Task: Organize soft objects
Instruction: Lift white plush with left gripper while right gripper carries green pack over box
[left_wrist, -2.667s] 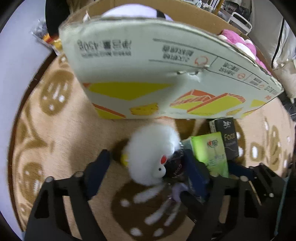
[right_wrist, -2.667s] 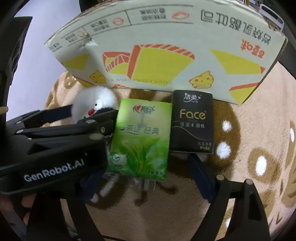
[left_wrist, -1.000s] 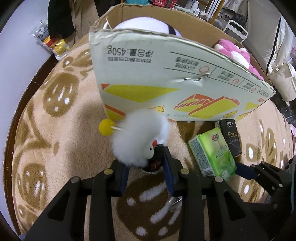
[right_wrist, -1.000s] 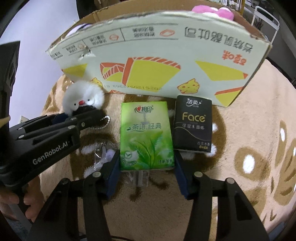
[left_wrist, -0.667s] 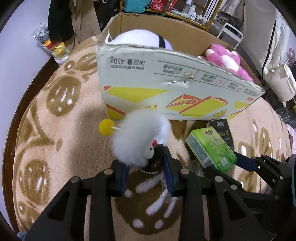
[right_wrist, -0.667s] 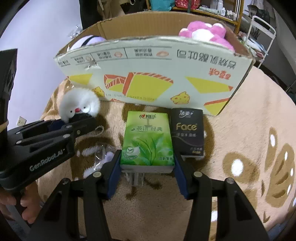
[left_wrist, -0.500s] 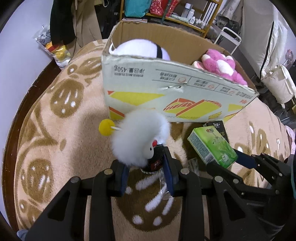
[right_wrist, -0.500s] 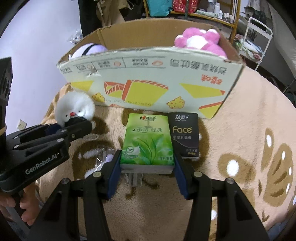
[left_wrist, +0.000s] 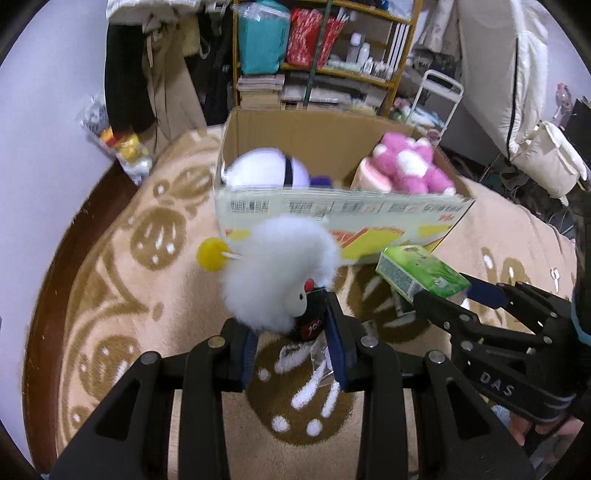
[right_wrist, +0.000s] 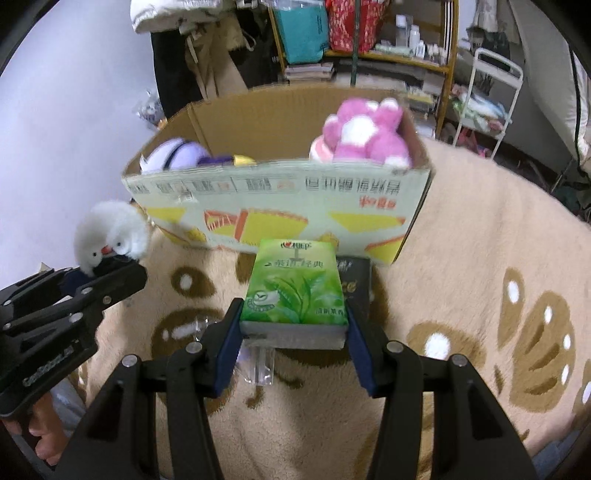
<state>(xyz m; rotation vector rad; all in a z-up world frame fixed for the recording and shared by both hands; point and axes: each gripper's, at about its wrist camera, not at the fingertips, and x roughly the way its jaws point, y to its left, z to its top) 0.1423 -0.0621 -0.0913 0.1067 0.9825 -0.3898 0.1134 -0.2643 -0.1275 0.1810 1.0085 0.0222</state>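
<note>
Left wrist: my left gripper (left_wrist: 291, 341) is clamped on the white fluffy toy (left_wrist: 277, 273), raised before the cardboard box (left_wrist: 332, 221) | right wrist: my right gripper (right_wrist: 293, 341) pinches the green tissue pack (right_wrist: 295, 284) level, above the rug (right_wrist: 480, 295) | only right view shows the black tissue pack (right_wrist: 356, 280) on the rug beside the box

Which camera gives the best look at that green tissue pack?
The right wrist view: the green tissue pack faces the camera, printed top readable, clamped in the right gripper. The left wrist view shows it sideways, smaller, partly hidden by that gripper.
</note>
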